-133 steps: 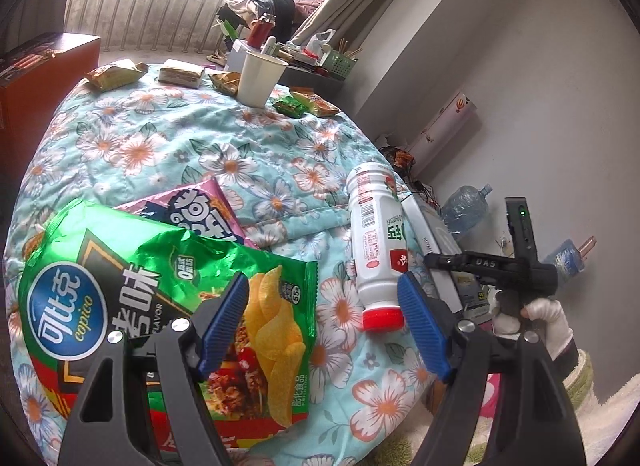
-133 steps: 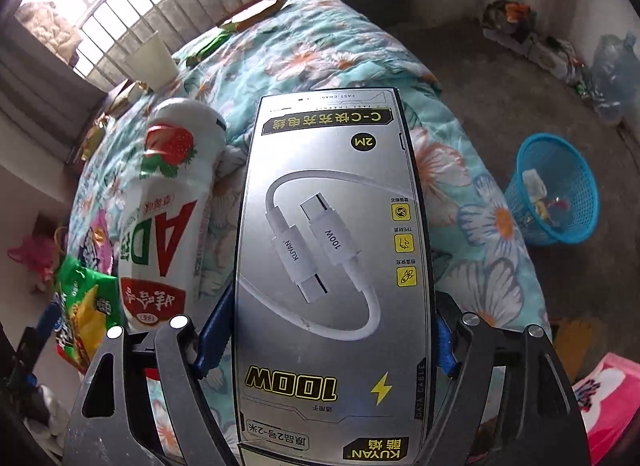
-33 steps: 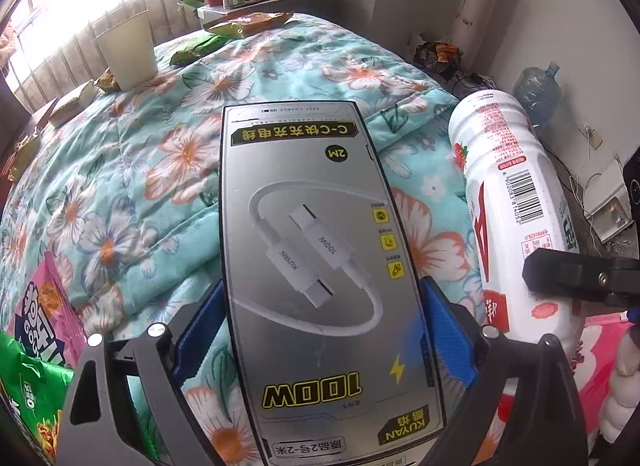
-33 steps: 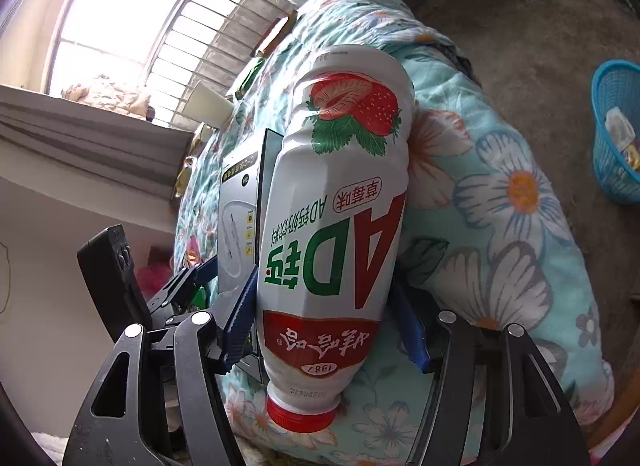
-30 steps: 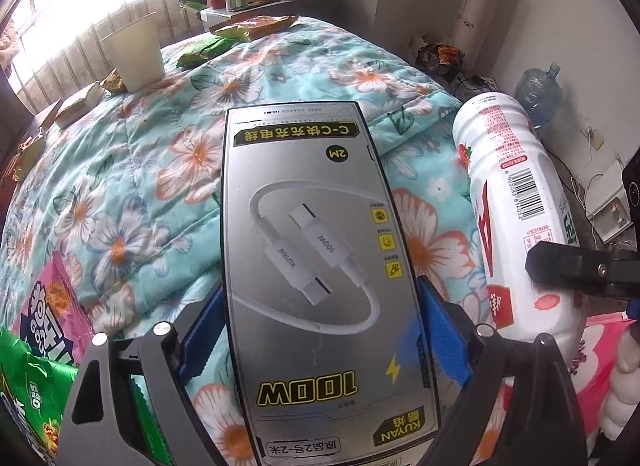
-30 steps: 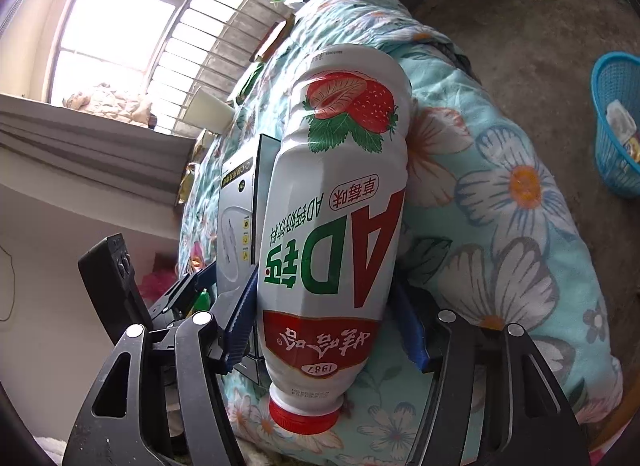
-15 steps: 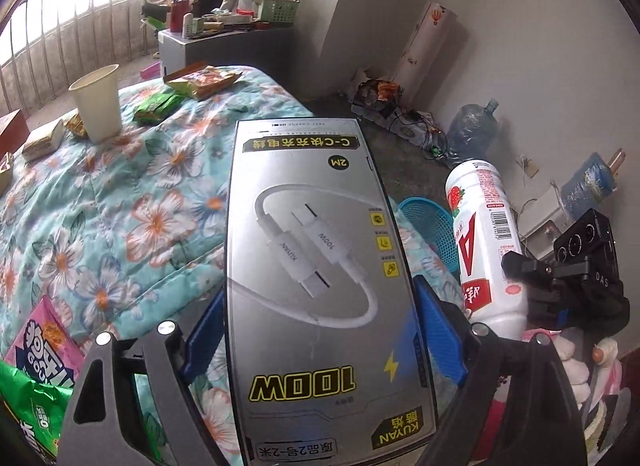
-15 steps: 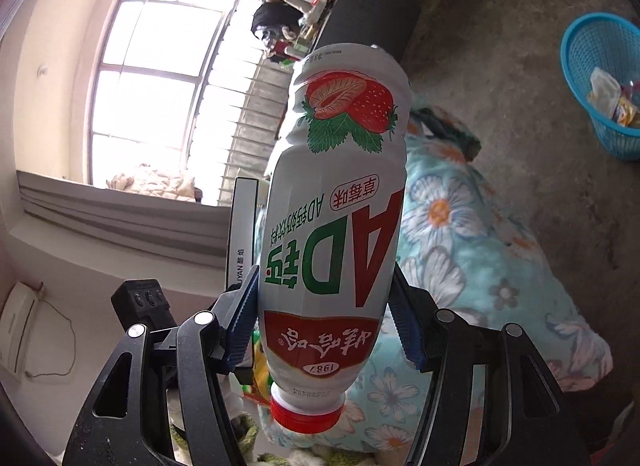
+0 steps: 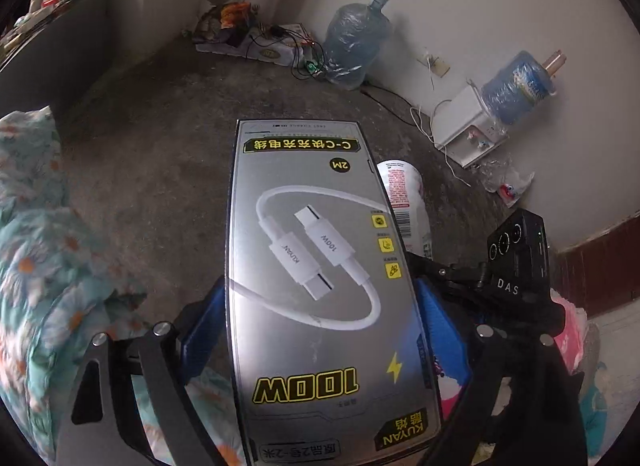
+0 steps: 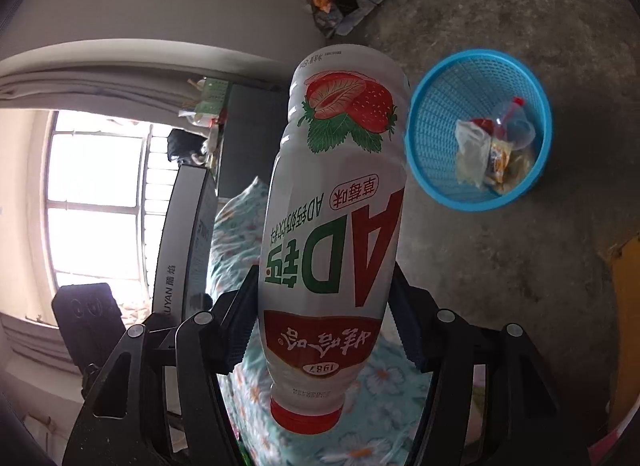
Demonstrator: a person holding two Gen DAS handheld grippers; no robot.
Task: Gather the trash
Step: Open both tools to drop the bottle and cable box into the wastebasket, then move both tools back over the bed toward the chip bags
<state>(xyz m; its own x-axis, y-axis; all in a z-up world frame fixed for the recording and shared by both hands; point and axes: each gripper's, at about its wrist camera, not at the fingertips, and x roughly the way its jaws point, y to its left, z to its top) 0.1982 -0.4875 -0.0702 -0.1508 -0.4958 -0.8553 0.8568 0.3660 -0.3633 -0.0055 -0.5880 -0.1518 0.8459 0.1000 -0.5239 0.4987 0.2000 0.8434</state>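
Gripping cable box (image 9: 320,286) w/ left gripper (image 9: 320,330), right gripper (image 10: 324,326) fingers clamping drink bottle (image 10: 336,225), blue bin (image 10: 436,121) beyond

Ahead of our right gripper (image 10: 324,330) the jaws are filled by the white bottle (image 10: 336,201), which hides the way straight forward. Up and right of those jaws the blue basket (image 10: 432,105) stands mouth-open on bare concrete floor (image 10: 500,266), with wrappers low inside. To their left the cable box (image 10: 180,250) and the flowered quilt (image 10: 236,221) crowd in. Beyond our left gripper (image 9: 320,326) the floor lies clear to the water jug (image 9: 352,45) and dispenser (image 9: 468,133) by the wall
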